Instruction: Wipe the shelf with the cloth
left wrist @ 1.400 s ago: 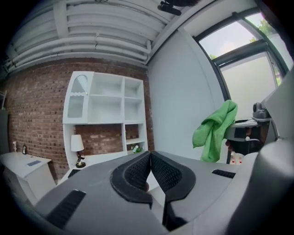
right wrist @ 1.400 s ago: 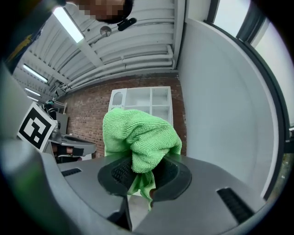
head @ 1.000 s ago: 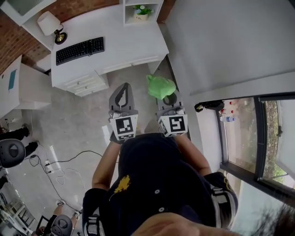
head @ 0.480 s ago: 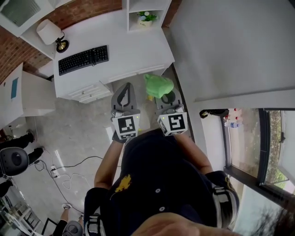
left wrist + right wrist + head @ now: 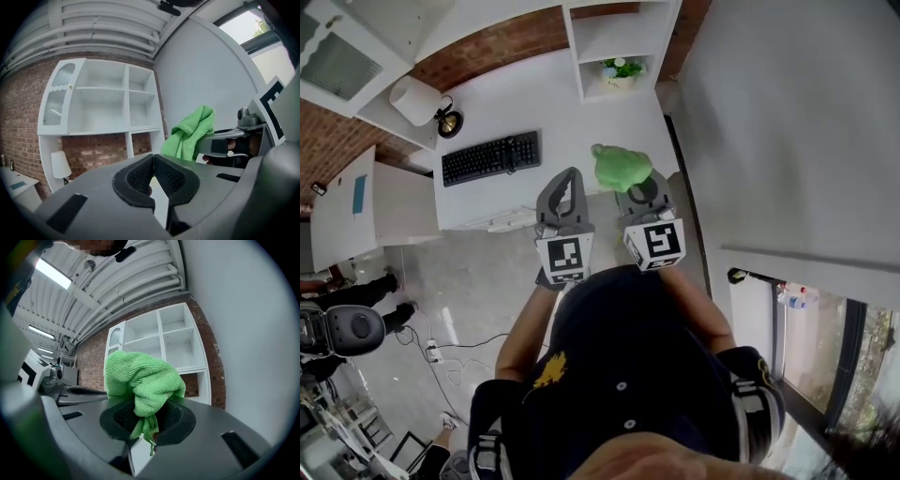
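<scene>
A bunched green cloth [image 5: 622, 167] sticks out of my right gripper [image 5: 634, 190], whose jaws are shut on it; in the right gripper view the cloth [image 5: 140, 378] bulges above the pads. My left gripper [image 5: 565, 190] is level with it on the left, jaws shut with nothing between them, and the left gripper view shows the pads [image 5: 152, 176] meeting. The white shelf unit [image 5: 101, 108] stands ahead against a brick wall, its open compartments [image 5: 176, 341] bare. Both grippers are still short of the shelf, over the desk's near edge.
A white desk [image 5: 562, 122] below the shelf carries a black keyboard [image 5: 491, 157], a white lamp [image 5: 417, 99] and a small potted plant [image 5: 622, 71] in a low cubby. A grey wall [image 5: 769, 112] runs along the right. An office chair [image 5: 342, 330] stands at the far left.
The view has advanced toward the desk and shelf; both grippers now reach over the desk's near edge. The cloth stays clamped in the right gripper.
</scene>
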{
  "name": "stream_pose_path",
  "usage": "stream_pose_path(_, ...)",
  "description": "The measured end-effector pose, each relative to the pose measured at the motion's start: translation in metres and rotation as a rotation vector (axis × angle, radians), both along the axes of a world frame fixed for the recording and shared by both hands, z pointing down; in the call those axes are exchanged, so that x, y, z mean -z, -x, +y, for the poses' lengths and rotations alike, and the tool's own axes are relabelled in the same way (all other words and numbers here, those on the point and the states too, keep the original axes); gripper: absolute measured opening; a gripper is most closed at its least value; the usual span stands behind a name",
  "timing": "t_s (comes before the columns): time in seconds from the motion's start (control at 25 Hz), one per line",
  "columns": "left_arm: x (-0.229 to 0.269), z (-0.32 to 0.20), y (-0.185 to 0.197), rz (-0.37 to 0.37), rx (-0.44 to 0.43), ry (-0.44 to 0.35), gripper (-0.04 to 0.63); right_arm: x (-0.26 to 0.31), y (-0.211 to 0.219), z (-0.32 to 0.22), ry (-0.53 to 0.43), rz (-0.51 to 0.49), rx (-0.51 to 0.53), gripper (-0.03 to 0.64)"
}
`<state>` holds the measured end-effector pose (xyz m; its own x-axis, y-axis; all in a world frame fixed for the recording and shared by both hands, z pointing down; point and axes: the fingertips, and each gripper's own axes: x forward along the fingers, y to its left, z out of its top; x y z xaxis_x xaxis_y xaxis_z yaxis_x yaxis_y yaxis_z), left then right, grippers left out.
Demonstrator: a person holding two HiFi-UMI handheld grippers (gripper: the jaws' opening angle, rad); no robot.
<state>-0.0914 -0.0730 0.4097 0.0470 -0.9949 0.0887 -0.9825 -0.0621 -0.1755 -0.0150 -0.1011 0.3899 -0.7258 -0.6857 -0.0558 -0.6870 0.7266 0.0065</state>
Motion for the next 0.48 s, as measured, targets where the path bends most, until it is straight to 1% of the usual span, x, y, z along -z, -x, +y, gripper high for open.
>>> stream_pose_path(0.12,0.006,-0.046,0.004,-0.018,0.027,0.023,0.018,0.013,0.003,-0.042,-0.027,-0.012,0.037,0.064)
stream_pose_path(0.32,0.022,-0.118,0.013,-0.024,0.06,0.036,0.018,0.017,-0.001,-0.117,-0.011,-0.012,0.074,0.064)
stream_pose_path(0.48,0.042,-0.163,0.015,-0.039,0.065,0.02,0.018,0.025,-0.004,-0.163,-0.02,0.022,0.1,0.064)
